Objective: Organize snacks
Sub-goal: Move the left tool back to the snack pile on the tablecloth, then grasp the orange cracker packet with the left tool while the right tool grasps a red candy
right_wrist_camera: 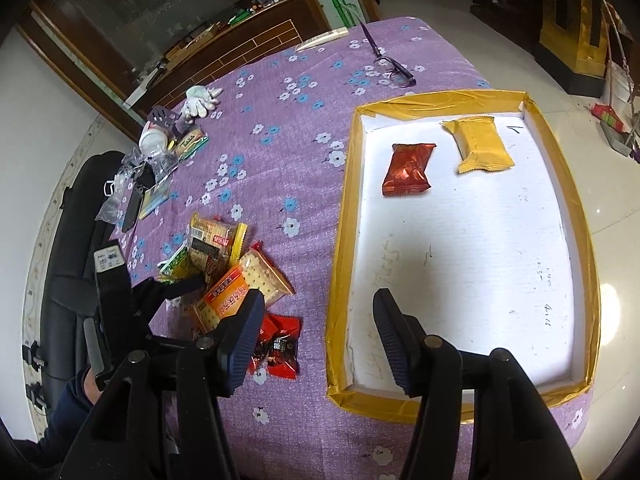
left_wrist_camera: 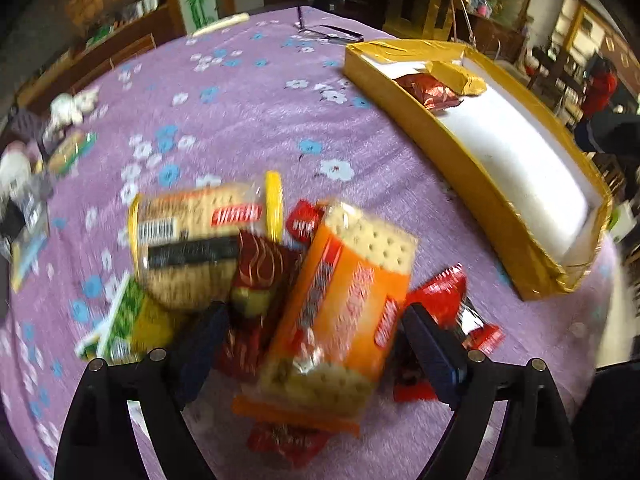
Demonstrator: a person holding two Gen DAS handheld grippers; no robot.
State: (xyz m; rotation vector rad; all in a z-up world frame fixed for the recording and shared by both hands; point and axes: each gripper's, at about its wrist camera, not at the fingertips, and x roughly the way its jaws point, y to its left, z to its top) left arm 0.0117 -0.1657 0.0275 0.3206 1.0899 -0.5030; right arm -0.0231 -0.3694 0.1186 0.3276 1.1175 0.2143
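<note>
Snack pile point(right_wrist_camera: 232, 276) crowds the near-left of the desk point(right_wrist_camera: 280, 168), packets overlapping with hardly a gap, and the left hand-held gripper point(left_wrist_camera: 316, 320) sits spread around the orange cracker pack point(left_wrist_camera: 344, 292). Between pile and gold-edged tray point(right_wrist_camera: 344, 216) runs an open lane of purple cloth. Inside the tray, wide white floor lies free at the near end; only a red packet point(right_wrist_camera: 408, 170) and a yellow packet point(right_wrist_camera: 482, 144) sit at the far end, apart. Clutter point(right_wrist_camera: 160, 152) lines the far-left edge, glasses point(right_wrist_camera: 394, 68) far off.
</note>
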